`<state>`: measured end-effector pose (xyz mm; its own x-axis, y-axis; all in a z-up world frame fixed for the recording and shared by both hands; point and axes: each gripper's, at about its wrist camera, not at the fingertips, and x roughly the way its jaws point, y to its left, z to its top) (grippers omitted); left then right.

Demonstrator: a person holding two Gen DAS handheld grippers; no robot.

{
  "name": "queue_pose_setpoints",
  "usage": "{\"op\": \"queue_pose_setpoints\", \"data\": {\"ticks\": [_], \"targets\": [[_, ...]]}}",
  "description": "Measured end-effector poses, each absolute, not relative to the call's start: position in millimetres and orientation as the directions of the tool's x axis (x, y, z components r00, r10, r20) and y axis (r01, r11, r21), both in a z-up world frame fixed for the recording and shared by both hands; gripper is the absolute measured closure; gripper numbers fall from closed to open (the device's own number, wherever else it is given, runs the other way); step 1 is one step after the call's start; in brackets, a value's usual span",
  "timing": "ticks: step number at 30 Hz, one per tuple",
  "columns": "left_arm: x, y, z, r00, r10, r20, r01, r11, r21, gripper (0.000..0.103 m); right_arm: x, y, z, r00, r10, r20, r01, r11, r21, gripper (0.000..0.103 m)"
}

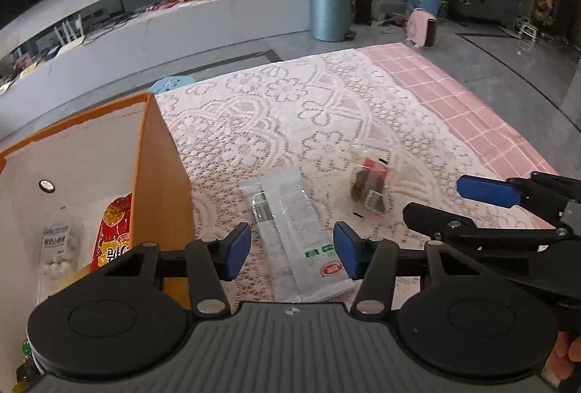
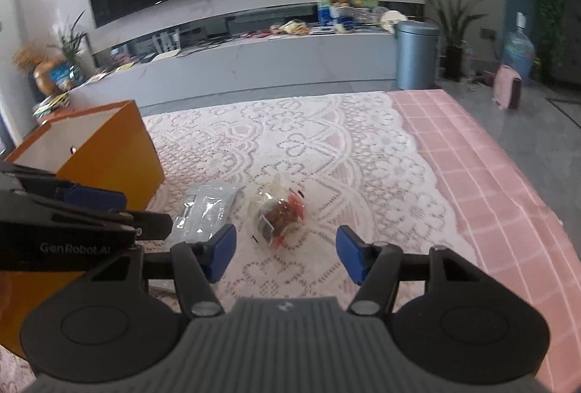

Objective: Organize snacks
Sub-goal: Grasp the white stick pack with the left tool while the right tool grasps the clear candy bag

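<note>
The flat white foil sachet [image 1: 296, 233] is framed at twelve o'clock by the half-open, empty left gripper [image 1: 292, 253], long axis along the fingers; the clear crumpled snack packet [image 2: 277, 215] is faced likewise by the half-open, empty right gripper [image 2: 287, 253].

free: lace-covered tabletop [image 2: 326, 146] beyond both packets and to their right | blocked: orange box [image 2: 109, 153] wall at left | crowding: left claw [image 1: 292, 255] close beside right claw [image 2: 287, 255]
</note>
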<state>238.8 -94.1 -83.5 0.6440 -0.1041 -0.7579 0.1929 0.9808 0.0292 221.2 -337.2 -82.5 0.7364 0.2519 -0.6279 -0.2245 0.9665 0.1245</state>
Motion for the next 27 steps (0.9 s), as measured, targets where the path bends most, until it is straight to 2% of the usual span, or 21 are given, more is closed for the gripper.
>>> {"op": "queue_pose_setpoints", "data": {"ticks": [5, 16, 27], "targets": [[239.7, -94.8, -74.7, 0.677, -0.114, -0.728, 0.2, 0.979, 0.033, 0.042, 242.5, -328.3, -92.1, 0.73, 0.278, -0.625, -0.298, 0.952, 0.075, 0.047], [255.2, -93.8, -83.5, 0.633, -0.136, -0.762, 0.178, 0.984, -0.028, 0.042, 274.7, -313.2, -114.9, 0.721, 0.285, -0.631, -0.332, 0.942, 0.046, 0.048], [262.9, -108.0, -92.7, 0.623, -0.116, -0.774, 0.175, 0.985, -0.008, 0.041, 279.4, -314.6, -121.8, 0.707, 0.273, -0.652, -0.335, 0.942, 0.031, 0.062]]}}
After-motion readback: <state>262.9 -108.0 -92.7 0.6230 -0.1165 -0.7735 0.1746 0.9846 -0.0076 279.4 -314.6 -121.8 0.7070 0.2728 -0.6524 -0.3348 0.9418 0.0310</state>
